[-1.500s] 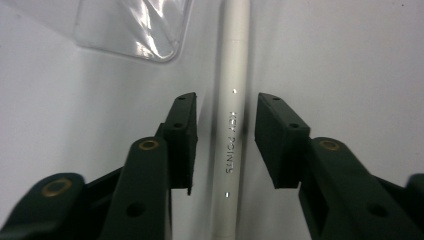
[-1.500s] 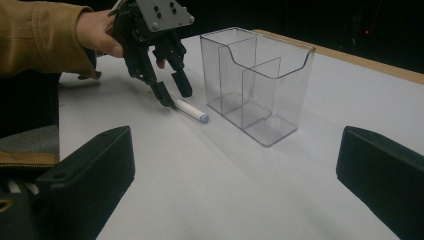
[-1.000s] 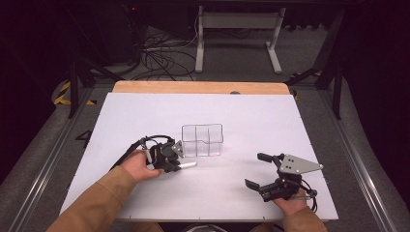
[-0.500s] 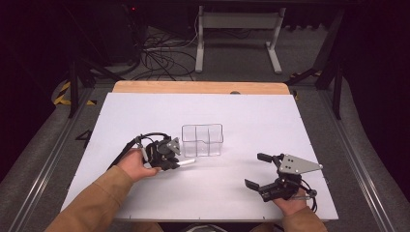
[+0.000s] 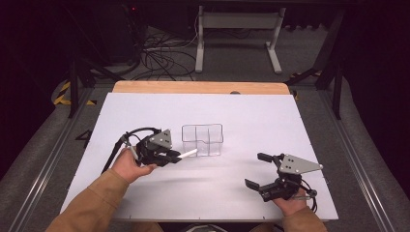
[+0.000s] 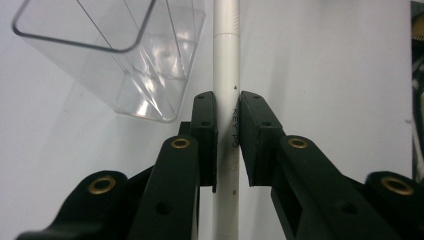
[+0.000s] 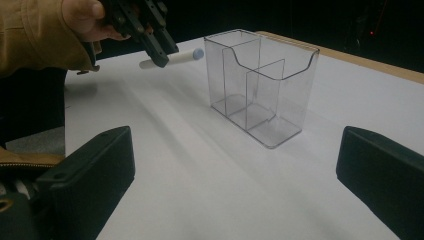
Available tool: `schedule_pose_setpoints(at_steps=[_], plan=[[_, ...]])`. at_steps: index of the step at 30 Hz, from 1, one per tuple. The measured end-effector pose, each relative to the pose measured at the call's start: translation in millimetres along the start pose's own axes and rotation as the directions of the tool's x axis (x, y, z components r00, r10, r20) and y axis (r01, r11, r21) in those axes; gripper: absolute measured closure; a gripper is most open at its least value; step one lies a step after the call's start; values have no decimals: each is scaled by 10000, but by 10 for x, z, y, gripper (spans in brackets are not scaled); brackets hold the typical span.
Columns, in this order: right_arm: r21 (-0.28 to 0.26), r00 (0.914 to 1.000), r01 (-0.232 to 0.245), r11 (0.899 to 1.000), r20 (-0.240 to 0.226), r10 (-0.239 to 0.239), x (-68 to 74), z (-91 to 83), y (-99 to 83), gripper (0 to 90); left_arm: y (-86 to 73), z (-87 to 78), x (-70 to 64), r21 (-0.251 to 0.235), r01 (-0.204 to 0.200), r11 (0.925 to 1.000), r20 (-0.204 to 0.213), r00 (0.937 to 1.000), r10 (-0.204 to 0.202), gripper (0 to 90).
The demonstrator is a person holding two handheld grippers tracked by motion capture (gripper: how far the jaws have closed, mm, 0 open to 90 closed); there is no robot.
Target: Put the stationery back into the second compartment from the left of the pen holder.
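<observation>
A clear plastic organizer (image 5: 203,140) with divided compartments stands upright near the middle of the white table top (image 5: 251,116). My left gripper (image 5: 170,158) is shut on a white pen (image 5: 186,154) and holds it level just left of the organizer (image 6: 115,55). In the left gripper view the pen (image 6: 226,60) runs straight up between the black jaws. The right gripper view shows the pen (image 7: 175,57) and the organizer (image 7: 262,85) from the side. My right gripper (image 5: 257,170) rests near the front right of the table, open with nothing between its jaws.
The white table top ends at a wooden strip (image 5: 198,87) along the far edge. Beyond it are a metal stand (image 5: 237,29) and loose cables (image 5: 164,53) on the dark floor.
The left gripper has lifted and carried the pen slightly right, toward the organizer. The right gripper has stayed in place.
</observation>
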State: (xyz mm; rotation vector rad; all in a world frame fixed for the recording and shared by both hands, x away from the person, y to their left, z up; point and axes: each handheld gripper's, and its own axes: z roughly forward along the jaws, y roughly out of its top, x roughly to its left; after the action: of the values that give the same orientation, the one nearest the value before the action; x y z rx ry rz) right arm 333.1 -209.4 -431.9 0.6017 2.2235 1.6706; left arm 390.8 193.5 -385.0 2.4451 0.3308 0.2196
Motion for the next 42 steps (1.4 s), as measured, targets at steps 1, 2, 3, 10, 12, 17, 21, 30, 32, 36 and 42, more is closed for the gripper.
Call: schedule_pose_setpoints(at_steps=[1, 2, 3, 10, 12, 17, 21, 30, 32, 36, 42], plan=[[4, 10000, -1, 10000, 1, 1, 0, 1, 0, 28, 3, -20, -2, -259, 14, 9997, 46, 10000, -12, 788], [6, 10000, 2, 10000, -1, -2, 0, 2, -1, 28, 4, -44, -13, -497, 114, 9987, 18, 9999, -114, 788], [2, 10000, 1, 10000, -6, -1, 1, 2, 0, 28, 8, -68, -16, -743, 131, 9971, 3, 9999, -131, 788], [-18, 10000, 7, 10000, -6, -7, 3, 0, 1, 28, 53, -204, -38, -2007, 371, 9789, -121, 9991, -403, 787], [-22, 10000, 22, 10000, -2, -22, 4, -1, 1, 28, 78, -242, -56, -2348, 360, 9714, -204, 9989, -419, 787], [-24, 10000, 19, 10000, 4, -19, 4, -3, 1, 28, 143, -288, -75, -3286, 548, 9429, -197, 9977, -648, 787], [-31, 10000, 33, 10000, -1, -33, 6, -5, 1, 28, 177, -298, -66, -3946, 850, 9149, -67, 9954, -954, 787], [-18, 10000, 39, 10000, -11, -39, 7, -5, 0, 28, 286, -251, -47, -4930, 893, 8654, -431, 9910, -1268, 787], [-14, 10000, 34, 10000, -20, -34, 6, -6, 0, 28, 303, -224, -32, -5194, 933, 8494, -498, 9890, -1391, 787], [-13, 10000, 44, 10000, -34, -44, 9, -6, 0, 28, 333, -165, 12, -5712, 1209, 8119, -431, 9833, -1767, 787], [-29, 10000, 49, 10000, -45, -50, 7, -14, -2, 28, 376, -108, 55, -6270, 1543, 7636, -245, 9758, -2174, 787]])
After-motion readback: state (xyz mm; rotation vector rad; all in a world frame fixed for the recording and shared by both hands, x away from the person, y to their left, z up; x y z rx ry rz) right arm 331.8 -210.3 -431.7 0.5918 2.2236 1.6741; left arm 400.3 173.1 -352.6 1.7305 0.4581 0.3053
